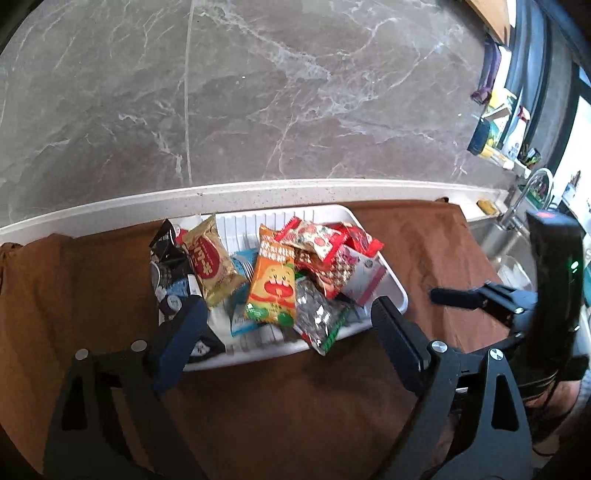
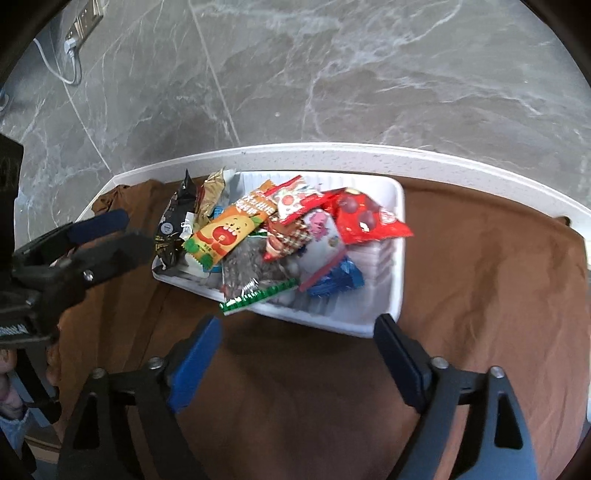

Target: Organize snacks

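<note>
A white ribbed tray [image 1: 395,291] [image 2: 388,306] sits on a brown cloth and holds a heap of snack packets. On top lie an orange cartoon-face packet [image 1: 273,284] [image 2: 225,232], a gold and red packet [image 1: 212,262], a red packet [image 2: 364,218], a clear seed packet with green edge [image 1: 317,317] [image 2: 247,280], a black packet [image 2: 175,225] and a blue packet [image 2: 336,278]. My left gripper [image 1: 288,325] is open, its fingers at the tray's near corners. My right gripper [image 2: 297,332] is open and empty, just short of the tray's near rim.
The brown cloth [image 1: 295,398] [image 2: 480,295] covers a white counter [image 1: 258,192] against a grey marble wall. A sink and tap [image 1: 524,199] stand at the right, with bottles on a window shelf [image 1: 495,140]. A wall socket with cable [image 2: 74,33] is at upper left.
</note>
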